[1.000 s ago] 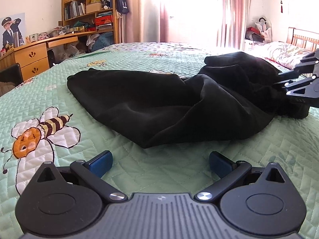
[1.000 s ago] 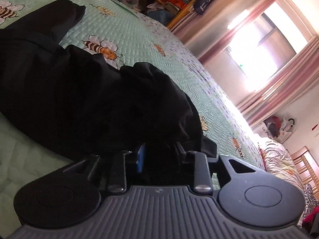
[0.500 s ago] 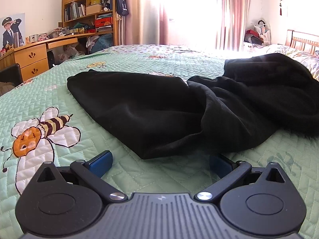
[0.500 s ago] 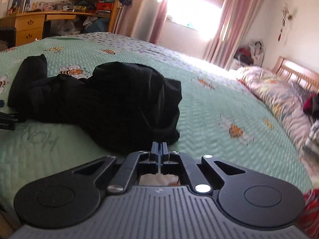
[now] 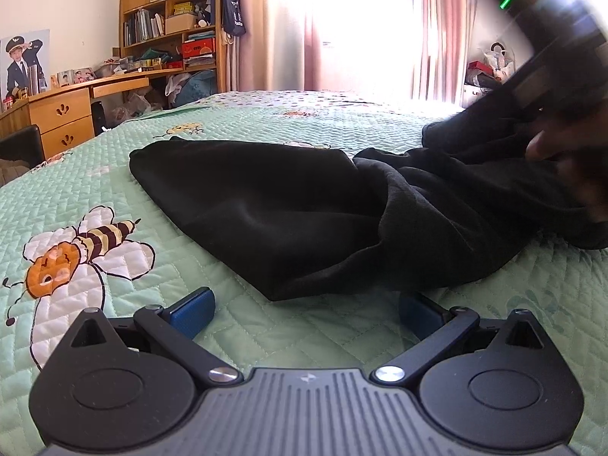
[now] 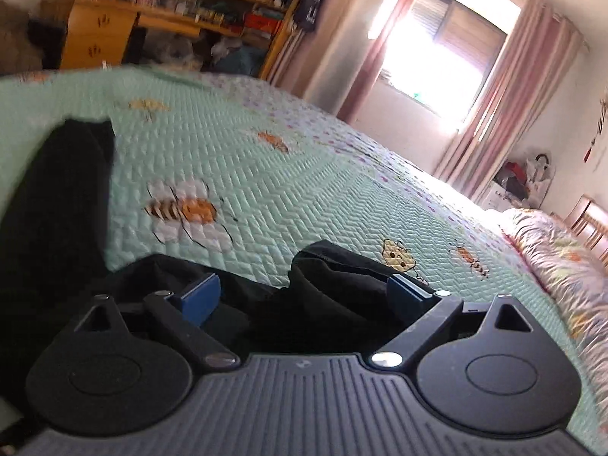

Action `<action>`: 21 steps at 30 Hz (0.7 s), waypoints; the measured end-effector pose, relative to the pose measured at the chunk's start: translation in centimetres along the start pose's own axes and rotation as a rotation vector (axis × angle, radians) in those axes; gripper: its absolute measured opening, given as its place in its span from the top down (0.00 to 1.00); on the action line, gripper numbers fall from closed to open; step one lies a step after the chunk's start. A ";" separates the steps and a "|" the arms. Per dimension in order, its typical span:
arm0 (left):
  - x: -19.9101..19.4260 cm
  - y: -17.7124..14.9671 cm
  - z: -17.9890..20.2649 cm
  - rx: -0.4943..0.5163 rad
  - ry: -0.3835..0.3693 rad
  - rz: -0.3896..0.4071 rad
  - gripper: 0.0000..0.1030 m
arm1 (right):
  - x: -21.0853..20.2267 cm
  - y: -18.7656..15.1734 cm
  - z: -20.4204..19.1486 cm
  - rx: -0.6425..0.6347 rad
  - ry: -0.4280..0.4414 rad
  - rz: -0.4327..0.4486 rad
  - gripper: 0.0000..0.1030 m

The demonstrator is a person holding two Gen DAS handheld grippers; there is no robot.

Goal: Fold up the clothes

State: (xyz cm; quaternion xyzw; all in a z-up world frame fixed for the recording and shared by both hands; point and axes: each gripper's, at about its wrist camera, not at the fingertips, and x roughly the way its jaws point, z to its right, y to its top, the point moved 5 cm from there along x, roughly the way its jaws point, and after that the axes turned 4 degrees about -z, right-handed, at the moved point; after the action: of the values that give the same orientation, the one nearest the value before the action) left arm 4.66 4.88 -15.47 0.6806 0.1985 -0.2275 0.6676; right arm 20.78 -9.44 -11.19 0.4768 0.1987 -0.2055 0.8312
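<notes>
Right wrist view: right claw [image 6: 304,292], jaws just spread wide, empty, over the black garment's [image 6: 334,288] bunched end, apparently untouched; left claw [image 5: 304,309] gapes empty just short of the garment's near edge.

Right gripper [image 6: 304,294], jaws just opened, over black garment [image 6: 334,288].

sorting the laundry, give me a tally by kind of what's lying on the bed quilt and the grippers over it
black garment: 1
pillow: 1
left gripper, open: 1
right gripper, open, jaws just opened over the garment: 1
total: 4
</notes>
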 end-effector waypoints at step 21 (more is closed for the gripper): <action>0.0 -0.2 0.0 0.008 0.008 0.011 0.00 | -20.8 -22.7 18.9 0.913 -0.239 0.158 0.69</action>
State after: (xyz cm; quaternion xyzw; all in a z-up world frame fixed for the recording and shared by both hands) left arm 4.60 4.83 -15.64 0.6852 0.1966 -0.2219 0.6653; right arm -6.16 -33.23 -7.55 0.7799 -0.0457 -0.2614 0.5668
